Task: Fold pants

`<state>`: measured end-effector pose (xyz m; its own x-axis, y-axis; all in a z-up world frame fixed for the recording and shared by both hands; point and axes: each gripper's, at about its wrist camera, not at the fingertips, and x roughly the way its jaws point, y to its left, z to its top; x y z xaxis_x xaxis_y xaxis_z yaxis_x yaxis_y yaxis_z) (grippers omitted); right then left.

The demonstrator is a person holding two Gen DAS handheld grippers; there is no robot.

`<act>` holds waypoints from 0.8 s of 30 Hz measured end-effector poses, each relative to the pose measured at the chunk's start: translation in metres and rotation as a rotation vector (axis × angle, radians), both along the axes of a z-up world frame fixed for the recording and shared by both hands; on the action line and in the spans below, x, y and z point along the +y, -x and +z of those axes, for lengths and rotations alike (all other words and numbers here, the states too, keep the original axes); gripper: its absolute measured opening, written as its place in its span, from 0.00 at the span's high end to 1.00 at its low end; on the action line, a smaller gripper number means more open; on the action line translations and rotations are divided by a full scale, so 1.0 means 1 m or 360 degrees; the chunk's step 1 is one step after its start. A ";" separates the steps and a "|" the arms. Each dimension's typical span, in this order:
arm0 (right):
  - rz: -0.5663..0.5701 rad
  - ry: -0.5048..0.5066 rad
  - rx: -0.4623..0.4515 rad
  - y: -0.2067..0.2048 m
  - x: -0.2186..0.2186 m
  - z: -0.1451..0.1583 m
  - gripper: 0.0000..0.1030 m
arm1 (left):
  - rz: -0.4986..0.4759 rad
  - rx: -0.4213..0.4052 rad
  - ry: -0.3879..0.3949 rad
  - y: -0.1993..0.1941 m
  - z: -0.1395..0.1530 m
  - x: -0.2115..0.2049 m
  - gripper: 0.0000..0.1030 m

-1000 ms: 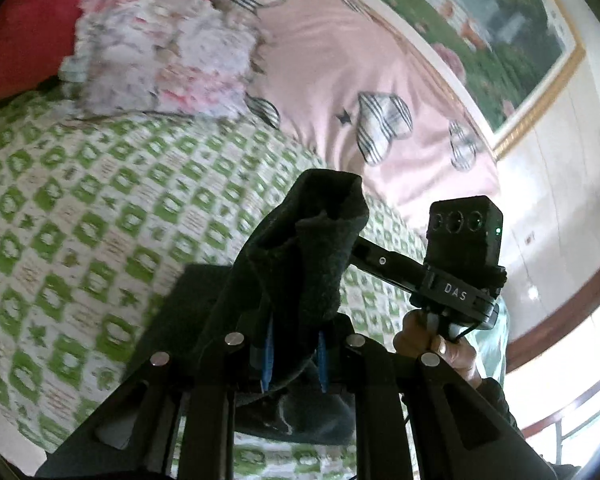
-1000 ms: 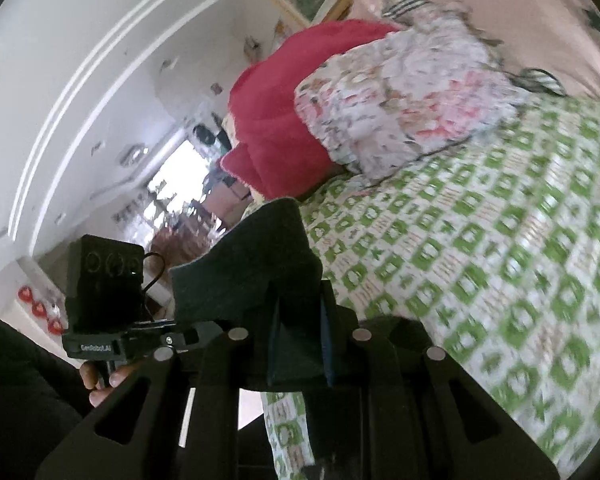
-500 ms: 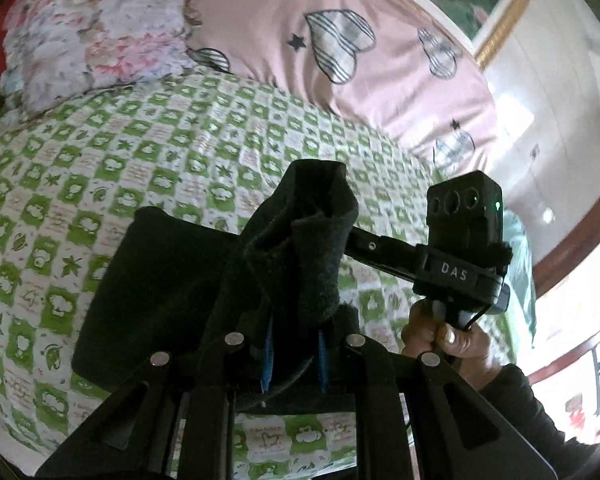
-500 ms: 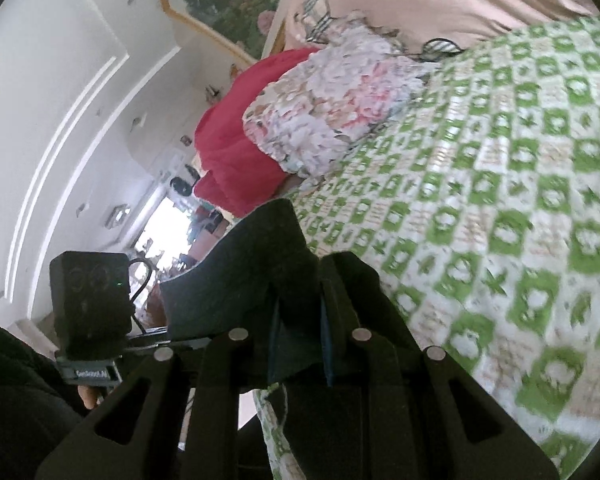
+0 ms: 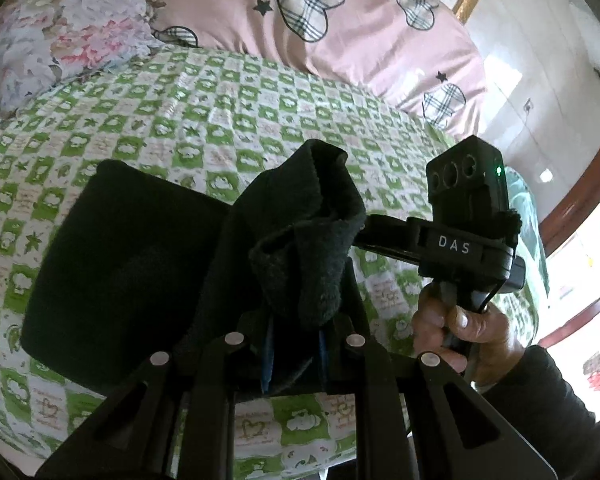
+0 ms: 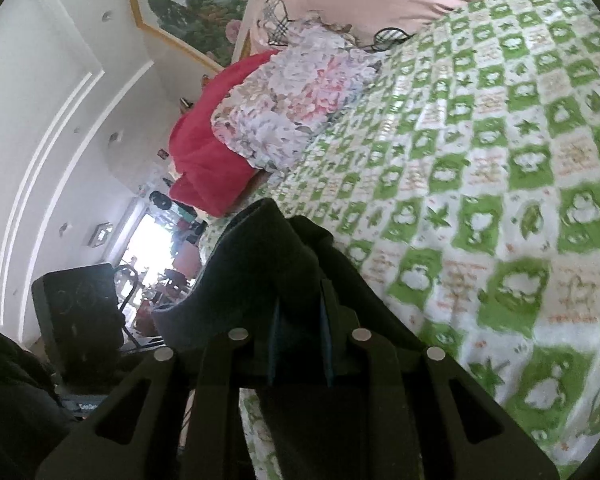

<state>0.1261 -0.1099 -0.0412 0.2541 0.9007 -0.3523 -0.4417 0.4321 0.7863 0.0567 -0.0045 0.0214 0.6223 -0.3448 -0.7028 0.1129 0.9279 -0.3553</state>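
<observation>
Pinching a bunched edge of the dark pants (image 5: 300, 248), the left tool (image 5: 294, 344) is closed on the fabric; the right tool (image 6: 298, 340) is likewise clamped on the cloth. One part of the pants lies flat on the green-checked bed (image 5: 220, 112).

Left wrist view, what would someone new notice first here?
The dark pants, bunched up between the left gripper fingers and draped over the green checkered bedspread. To the right, a hand holds the right gripper, also clamped on the pants. A pink heart-print quilt lies behind.
</observation>
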 end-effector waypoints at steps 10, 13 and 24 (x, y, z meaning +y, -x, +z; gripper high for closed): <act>-0.0055 0.0082 0.0027 0.012 -0.012 -0.006 0.81 | -0.0064 -0.0017 -0.0095 0.004 -0.008 -0.018 0.83; -0.0126 0.0195 0.0067 0.015 -0.015 -0.008 0.79 | -0.0091 0.0001 -0.0102 0.004 -0.011 -0.021 0.80; -0.0567 0.0225 0.0111 0.050 -0.069 0.006 0.25 | -0.0311 -0.0010 0.0035 0.019 -0.004 -0.027 0.43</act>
